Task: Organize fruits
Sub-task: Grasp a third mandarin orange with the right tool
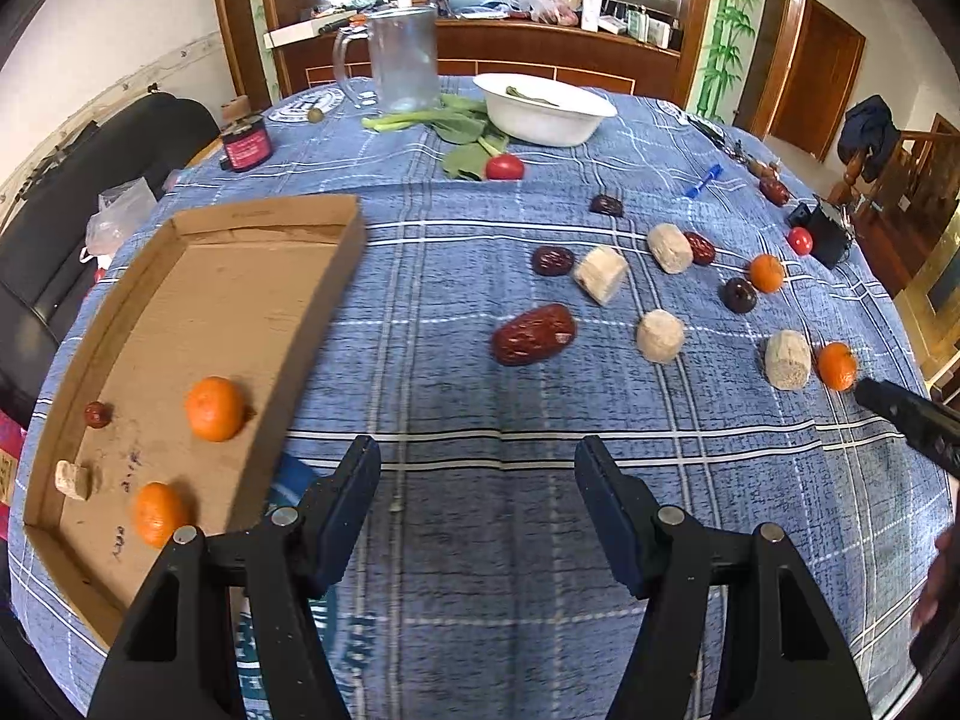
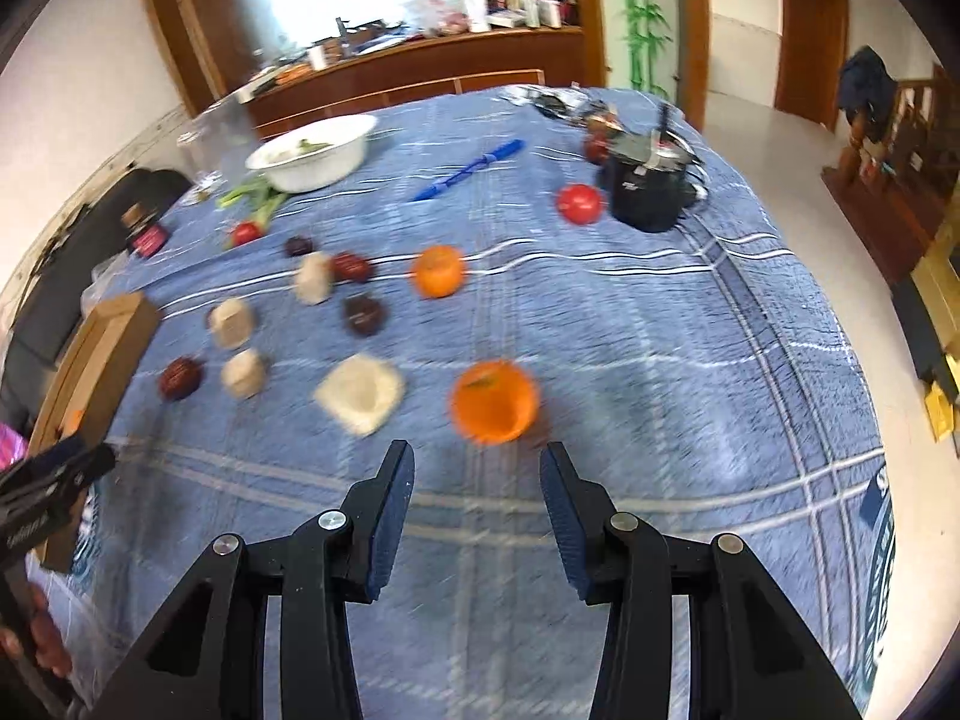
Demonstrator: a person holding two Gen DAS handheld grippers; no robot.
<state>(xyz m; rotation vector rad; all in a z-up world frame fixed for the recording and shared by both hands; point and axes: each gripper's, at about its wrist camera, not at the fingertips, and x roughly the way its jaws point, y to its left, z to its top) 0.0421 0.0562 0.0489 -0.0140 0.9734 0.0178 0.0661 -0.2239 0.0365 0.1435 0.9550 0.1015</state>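
A flat cardboard tray point(image 1: 264, 222) lies at the left and holds two oranges point(image 1: 214, 408), a small red date point(image 1: 96, 414) and a beige chunk point(image 1: 73, 480). My left gripper point(image 1: 478, 447) hovers open over the blue checked cloth just right of the tray, with nothing between its fingers. A large red date point(image 1: 533, 334) lies ahead of it. My right gripper point(image 2: 478, 450) is open and empty too, with a blurred orange point(image 2: 493, 401) just beyond its fingertips. A beige chunk point(image 2: 360, 393), more dates, another orange point(image 2: 439, 270) and a tomato point(image 2: 579, 203) are scattered on the cloth.
At the far side stand a white bowl point(image 1: 543, 111), a glass jug point(image 1: 403, 60), leafy greens point(image 1: 465, 132) and a red jar point(image 1: 246, 147). A blue pen point(image 2: 471, 171) and a black pot point(image 2: 645, 192) sit at the right. The table edge drops off beyond the pot.
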